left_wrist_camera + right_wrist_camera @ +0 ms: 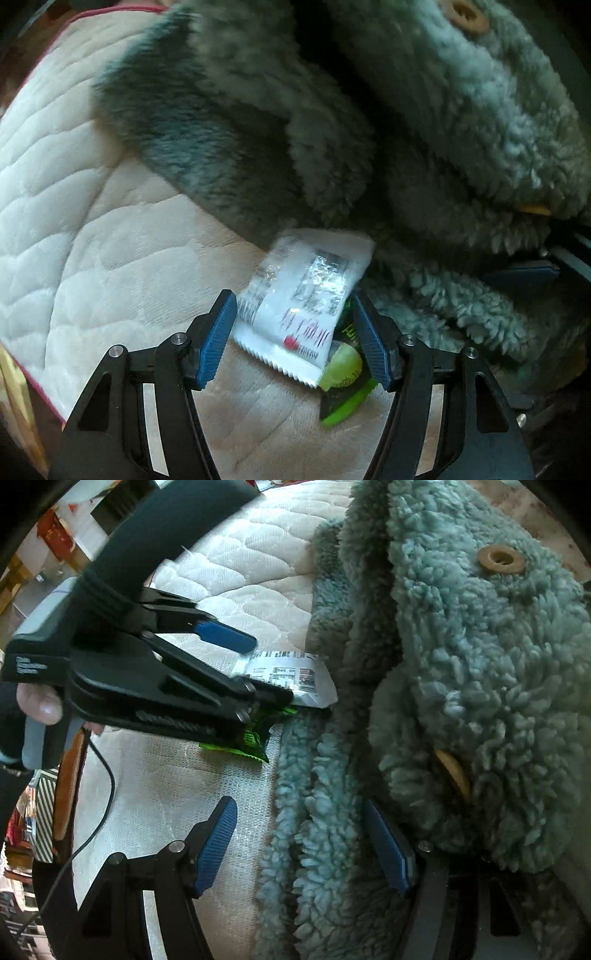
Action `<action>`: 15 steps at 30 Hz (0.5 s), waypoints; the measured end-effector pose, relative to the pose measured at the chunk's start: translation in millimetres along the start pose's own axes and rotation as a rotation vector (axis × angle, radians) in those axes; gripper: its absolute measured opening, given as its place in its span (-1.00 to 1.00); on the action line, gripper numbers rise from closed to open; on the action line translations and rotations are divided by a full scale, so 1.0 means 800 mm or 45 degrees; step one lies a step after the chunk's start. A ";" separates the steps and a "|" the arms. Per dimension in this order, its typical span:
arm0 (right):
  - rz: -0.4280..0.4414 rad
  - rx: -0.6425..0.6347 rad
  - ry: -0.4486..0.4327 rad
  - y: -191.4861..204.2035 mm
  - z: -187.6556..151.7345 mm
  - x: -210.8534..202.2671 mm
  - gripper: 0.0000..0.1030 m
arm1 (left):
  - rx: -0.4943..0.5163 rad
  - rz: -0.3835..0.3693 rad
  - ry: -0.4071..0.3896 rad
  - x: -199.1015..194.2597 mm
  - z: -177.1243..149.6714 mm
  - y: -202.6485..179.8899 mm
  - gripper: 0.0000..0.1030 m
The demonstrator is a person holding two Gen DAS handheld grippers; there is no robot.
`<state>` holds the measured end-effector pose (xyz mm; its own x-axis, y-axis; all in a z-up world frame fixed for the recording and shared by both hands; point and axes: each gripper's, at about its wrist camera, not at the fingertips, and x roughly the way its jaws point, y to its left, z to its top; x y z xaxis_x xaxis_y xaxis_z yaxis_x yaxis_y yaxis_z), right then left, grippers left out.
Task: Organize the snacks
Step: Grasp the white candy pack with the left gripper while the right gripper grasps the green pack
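A white snack packet (pixel 314 273) with dark print lies on the quilted mattress (pixel 74 221), partly over a green snack packet (pixel 343 373). My left gripper (pixel 291 299) points down at them, open, its blue pads on either side of both packets and not pressing. In the right wrist view the left gripper (pixel 271 670) comes in from the left over the white packet (pixel 295 675) and the green packet (pixel 251 738). My right gripper (pixel 300 805) is open and straddles the edge of a teal fleece jacket (pixel 480 664); its right pad is tucked into the fleece.
The fleece jacket (pixel 406 110) covers the right half of the mattress (pixel 240 572), right against the packets; it has a wooden button (pixel 500 559). A person's thumb (pixel 40 705) holds the left gripper's handle. A black cable (pixel 107 786) hangs at the left edge.
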<state>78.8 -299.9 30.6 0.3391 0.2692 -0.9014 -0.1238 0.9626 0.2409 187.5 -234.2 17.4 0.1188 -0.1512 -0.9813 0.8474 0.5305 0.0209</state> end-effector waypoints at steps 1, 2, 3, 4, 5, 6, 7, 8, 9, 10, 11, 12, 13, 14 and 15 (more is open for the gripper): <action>0.001 -0.001 0.001 0.000 0.000 0.001 0.36 | 0.010 -0.015 0.008 0.003 0.003 -0.001 0.25; 0.002 -0.003 0.001 -0.001 0.000 0.001 0.37 | 0.025 -0.026 0.014 0.005 0.005 -0.002 0.25; 0.003 -0.003 0.002 0.000 0.000 0.001 0.38 | 0.043 -0.033 0.016 0.006 0.008 -0.004 0.25; 0.004 -0.003 0.003 -0.001 0.001 0.002 0.38 | 0.048 -0.028 0.016 0.009 0.011 -0.005 0.25; 0.005 -0.001 0.002 -0.001 0.000 0.001 0.38 | 0.040 -0.019 0.024 0.012 0.014 -0.003 0.25; 0.007 0.001 0.001 -0.001 0.001 0.001 0.38 | 0.012 -0.014 0.040 0.020 0.019 0.003 0.25; 0.008 0.003 0.001 -0.001 0.002 0.001 0.38 | -0.013 -0.021 0.049 0.025 0.022 0.005 0.25; 0.009 0.003 0.001 -0.001 0.002 0.001 0.38 | -0.044 -0.032 0.049 0.029 0.021 0.007 0.25; 0.010 0.001 0.001 -0.001 0.002 0.001 0.38 | -0.093 -0.042 0.031 0.031 0.017 0.014 0.21; 0.010 0.001 0.001 -0.001 0.002 0.001 0.38 | -0.135 -0.054 0.014 0.030 0.014 0.019 0.09; 0.010 0.000 0.001 -0.001 0.001 0.002 0.38 | -0.176 -0.059 -0.008 0.029 0.011 0.025 0.00; 0.009 0.000 0.002 -0.001 0.001 0.002 0.38 | -0.199 -0.060 -0.020 0.027 0.007 0.028 -0.29; 0.010 0.001 -0.001 0.000 0.001 0.001 0.38 | -0.226 -0.071 -0.036 0.024 0.003 0.032 -0.60; 0.017 0.001 -0.009 0.002 0.002 -0.001 0.38 | -0.254 -0.066 -0.052 0.020 -0.001 0.037 -0.71; 0.030 0.001 -0.019 0.004 0.003 -0.003 0.38 | -0.275 -0.042 -0.066 0.017 -0.008 0.041 -0.71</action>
<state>80.0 -297.1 34.4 0.3501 0.2924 -0.8899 -0.1310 0.9560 0.2626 213.6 -213.6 3.5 0.1239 -0.2110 -0.9696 0.7214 0.6901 -0.0580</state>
